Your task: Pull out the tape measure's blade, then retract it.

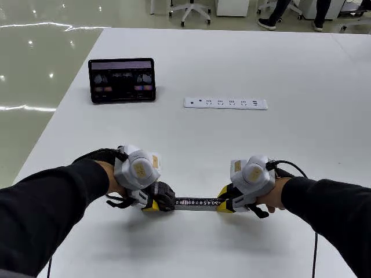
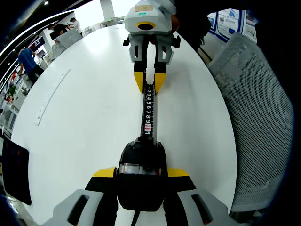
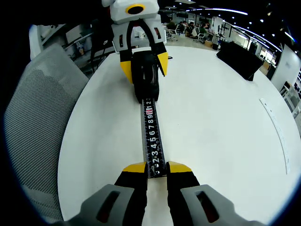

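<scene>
My left claw is clamped on the case and my right claw pinches the tip of the blade, which spans a short stretch between them over the tabletop, so I judge the pull under way and the retracting not yet done.

The tape measure is black, its blade black with white numerals.

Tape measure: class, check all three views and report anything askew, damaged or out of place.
Nothing stands out. The blade runs straight and flat from the case in the left hand-held gripper to the right hand-held gripper.
</scene>
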{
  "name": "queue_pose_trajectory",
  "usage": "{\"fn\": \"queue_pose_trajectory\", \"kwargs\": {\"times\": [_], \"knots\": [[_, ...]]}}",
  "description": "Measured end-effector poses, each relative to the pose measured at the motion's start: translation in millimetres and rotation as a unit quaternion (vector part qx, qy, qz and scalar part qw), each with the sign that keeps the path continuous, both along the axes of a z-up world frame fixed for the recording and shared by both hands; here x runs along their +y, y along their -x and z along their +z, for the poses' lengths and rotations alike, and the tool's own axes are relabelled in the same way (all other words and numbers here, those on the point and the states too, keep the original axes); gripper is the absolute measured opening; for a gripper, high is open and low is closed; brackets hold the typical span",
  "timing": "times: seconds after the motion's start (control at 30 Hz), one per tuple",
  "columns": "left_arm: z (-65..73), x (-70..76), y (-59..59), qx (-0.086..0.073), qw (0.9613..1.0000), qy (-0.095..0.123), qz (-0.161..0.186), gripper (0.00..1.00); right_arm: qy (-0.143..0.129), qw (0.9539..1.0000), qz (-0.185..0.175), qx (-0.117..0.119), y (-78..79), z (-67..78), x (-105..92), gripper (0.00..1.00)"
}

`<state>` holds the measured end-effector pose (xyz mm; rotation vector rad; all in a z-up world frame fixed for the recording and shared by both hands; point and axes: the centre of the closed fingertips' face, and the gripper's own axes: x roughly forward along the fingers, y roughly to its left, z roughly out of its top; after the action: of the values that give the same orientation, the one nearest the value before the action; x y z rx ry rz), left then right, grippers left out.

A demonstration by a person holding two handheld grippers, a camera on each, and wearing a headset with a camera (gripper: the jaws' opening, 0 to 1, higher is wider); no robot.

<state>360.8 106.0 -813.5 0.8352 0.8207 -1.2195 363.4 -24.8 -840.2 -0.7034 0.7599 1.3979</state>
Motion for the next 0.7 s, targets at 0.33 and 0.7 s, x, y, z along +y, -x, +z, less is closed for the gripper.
{"fn": "queue_pose_trajectory", "kwargs": {"times": [0.33, 0.7], "knots": [[-0.4, 0.1, 0.2, 0.000, 1.0000, 0.001, 0.004, 0.33, 0.005, 1.0000, -0.006, 0.000, -1.2, 0.8, -10.0, 0.10], [-0.4, 0.5, 0.7, 0.000, 1.0000, 0.001, 0.004, 0.33, 0.009, 0.9999, -0.011, 0.001, -0.4, 0.7, -18.8, 0.10]]}}
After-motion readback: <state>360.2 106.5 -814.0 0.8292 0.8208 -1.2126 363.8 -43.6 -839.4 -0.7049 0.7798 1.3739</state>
